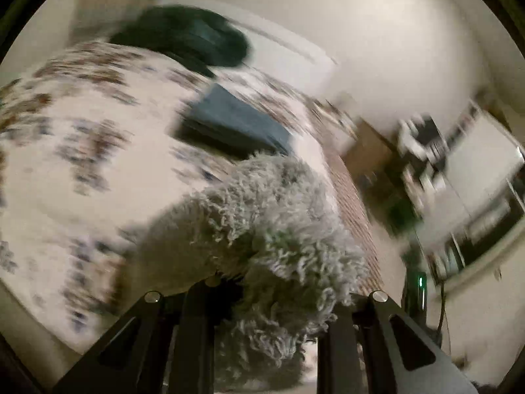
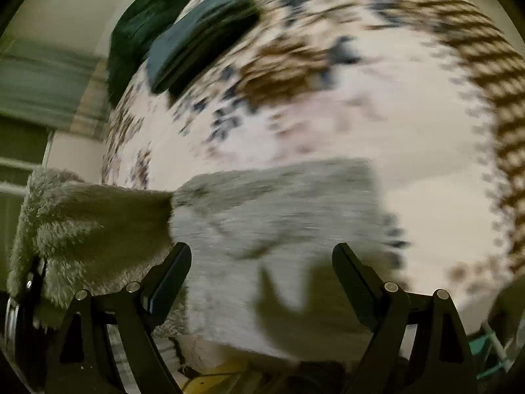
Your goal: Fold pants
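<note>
The pants are grey and fuzzy. In the left wrist view a bunched part of the pants (image 1: 262,229) fills the space between my left gripper's fingers, and the left gripper (image 1: 265,298) is shut on that fabric. In the right wrist view the pants (image 2: 279,203) lie spread on the floral bed cover (image 2: 361,105), with one end lifted at the left (image 2: 88,229). My right gripper (image 2: 262,262) is open, its fingers apart just above the spread fabric. Both views are blurred by motion.
A folded blue garment (image 1: 229,121) and a dark green item (image 1: 190,32) lie farther back on the bed; both also show in the right wrist view (image 2: 200,36) (image 2: 144,23). The bed's edge and a shelf area (image 1: 426,164) are to the right.
</note>
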{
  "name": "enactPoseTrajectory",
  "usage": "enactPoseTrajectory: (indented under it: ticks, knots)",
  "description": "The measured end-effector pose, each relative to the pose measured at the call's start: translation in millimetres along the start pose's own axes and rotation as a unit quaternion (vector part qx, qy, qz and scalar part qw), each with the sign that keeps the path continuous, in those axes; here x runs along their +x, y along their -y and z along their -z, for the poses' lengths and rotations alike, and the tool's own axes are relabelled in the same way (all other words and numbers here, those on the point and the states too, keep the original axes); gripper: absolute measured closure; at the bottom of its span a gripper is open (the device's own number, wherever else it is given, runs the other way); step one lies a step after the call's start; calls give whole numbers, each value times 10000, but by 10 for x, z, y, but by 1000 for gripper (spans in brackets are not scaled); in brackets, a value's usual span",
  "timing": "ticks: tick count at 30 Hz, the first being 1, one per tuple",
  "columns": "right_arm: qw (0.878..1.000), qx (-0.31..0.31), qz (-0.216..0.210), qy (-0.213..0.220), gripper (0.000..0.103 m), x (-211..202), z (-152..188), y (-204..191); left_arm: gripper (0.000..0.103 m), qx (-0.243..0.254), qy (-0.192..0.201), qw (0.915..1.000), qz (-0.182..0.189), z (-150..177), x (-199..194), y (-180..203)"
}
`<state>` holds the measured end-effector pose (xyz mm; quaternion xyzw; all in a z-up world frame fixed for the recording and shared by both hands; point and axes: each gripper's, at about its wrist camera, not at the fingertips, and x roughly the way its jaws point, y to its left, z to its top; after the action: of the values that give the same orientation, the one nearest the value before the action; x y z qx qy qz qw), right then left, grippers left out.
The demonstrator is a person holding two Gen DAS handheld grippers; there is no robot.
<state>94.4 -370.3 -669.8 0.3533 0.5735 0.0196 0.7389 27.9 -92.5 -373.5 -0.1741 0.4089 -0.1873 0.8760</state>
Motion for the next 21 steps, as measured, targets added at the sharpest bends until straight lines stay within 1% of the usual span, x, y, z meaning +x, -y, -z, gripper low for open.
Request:
enactPoseTrajectory:
  ticks: [2, 4, 5, 7, 8, 9, 10, 11, 12, 13, 14, 15, 16, 18, 21]
  knots:
    - [9997, 175, 122, 103, 13, -214, 8, 277, 86, 384, -397, 9984, 83, 302, 326, 394]
    - [9987, 358, 299, 221, 13, -460, 23, 623, 86, 619, -734, 9954, 64, 539, 610, 635]
    - [9980, 440, 368, 257, 13, -544, 39, 772, 85, 750, -1025, 9919, 8, 695, 808, 749]
    - [9964, 625, 502, 290, 13, -674, 53, 1060, 84, 879, -1579, 9834, -152, 912, 1084, 871]
    - [9953, 745, 541, 293, 13, -741, 69, 1227, 79, 907, -1883, 9775, -288, 1016, 1224, 902]
    - [9945, 823, 574, 301, 13, -779, 82, 1335, 75, 918, -2054, 9736, -386, 1064, 1294, 923]
    - [9936, 904, 604, 298, 13, -812, 92, 1446, 66, 899, -2196, 9705, -422, 1097, 1345, 933]
    - [9929, 976, 623, 286, 13, -839, 103, 1549, 46, 855, -2270, 9695, -348, 1103, 1362, 932]
    - [9923, 1033, 618, 289, 13, -847, 111, 1636, 34, 818, -2290, 9696, -262, 1088, 1347, 947]
    - [9919, 1078, 602, 292, 13, -851, 114, 1688, 15, 789, -2286, 9701, -195, 1051, 1321, 952]
    - [9919, 1115, 545, 283, 13, -852, 117, 1737, 12, 773, -2263, 9709, -145, 999, 1280, 960]
    - [9921, 1138, 461, 267, 13, -844, 117, 1764, 12, 739, -2259, 9713, -113, 938, 1228, 956]
    - [9923, 1158, 358, 244, 10, -823, 113, 1782, 12, 729, -2263, 9713, -91, 961, 1191, 1021]
    - [9927, 1179, 188, 183, 3, -732, 91, 1764, 12, 568, -2221, 9734, -70, 822, 1062, 933]
    - [9934, 1116, -265, -37, 3, -516, 2, 1627, 12, 263, -1883, 9812, -335, 511, 835, 576]
